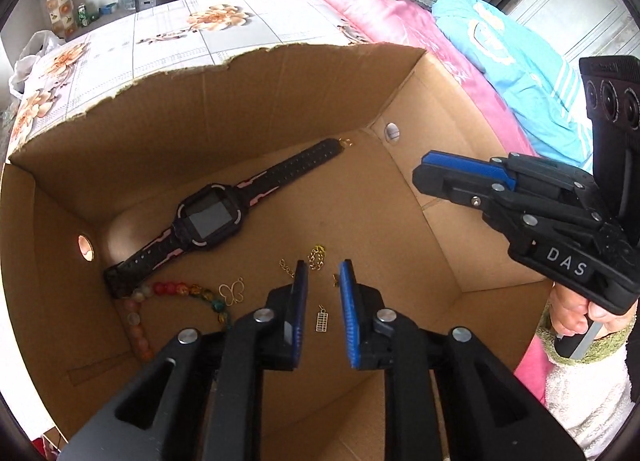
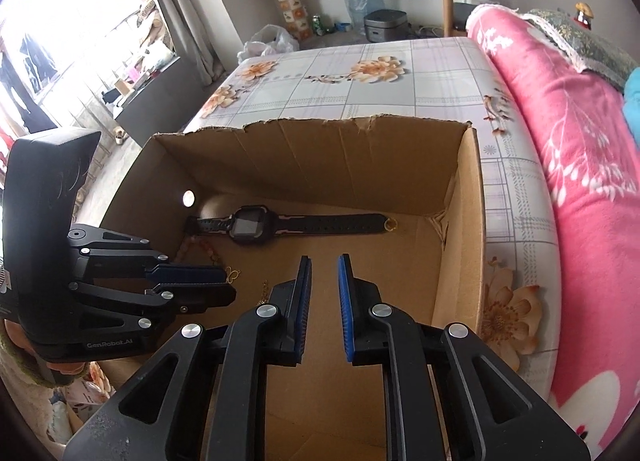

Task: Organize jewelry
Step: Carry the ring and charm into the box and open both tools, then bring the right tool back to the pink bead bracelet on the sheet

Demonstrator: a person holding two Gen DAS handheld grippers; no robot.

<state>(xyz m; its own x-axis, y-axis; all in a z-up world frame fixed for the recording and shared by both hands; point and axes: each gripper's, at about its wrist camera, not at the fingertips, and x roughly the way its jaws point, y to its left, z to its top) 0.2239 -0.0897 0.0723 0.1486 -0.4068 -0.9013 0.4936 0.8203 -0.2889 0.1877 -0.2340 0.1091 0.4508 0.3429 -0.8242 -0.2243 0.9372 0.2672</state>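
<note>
I see a floral bedsheet [image 2: 400,85], a pink blanket [image 2: 560,121] alongside it, a rice cooker [image 2: 386,25] and water jugs [image 2: 362,1] beyond

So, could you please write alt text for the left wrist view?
The left gripper hangs open inside a cardboard box, its fingers either side of a small gold charm. On the floor lie a black-and-pink smartwatch, a bead bracelet and gold chains.

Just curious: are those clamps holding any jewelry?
No. The left gripper and right gripper are both open and empty above the brown cardboard box.
</note>
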